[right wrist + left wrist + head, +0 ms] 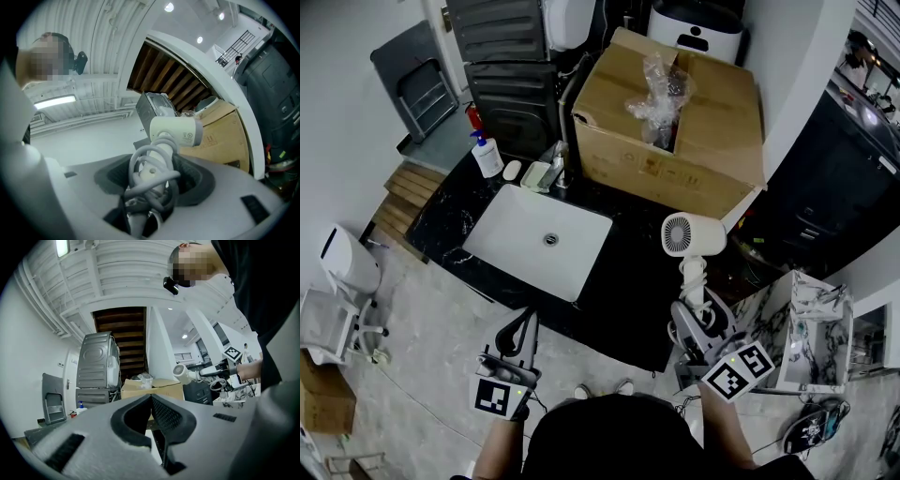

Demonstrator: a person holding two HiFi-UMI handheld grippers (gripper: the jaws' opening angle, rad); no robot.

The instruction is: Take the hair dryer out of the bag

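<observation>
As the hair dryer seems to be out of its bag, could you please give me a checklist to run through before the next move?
1. Right gripper clamped on the hair dryer handle: ok.
2. Hair dryer clear of the plastic bag in the box: ok.
3. Cord coiled round the handle: ok.
4. Plug end secured: cannot tell.
5. Left gripper shut, holding nothing: ok.
6. Bare counter below the hair dryer: ok.
</observation>
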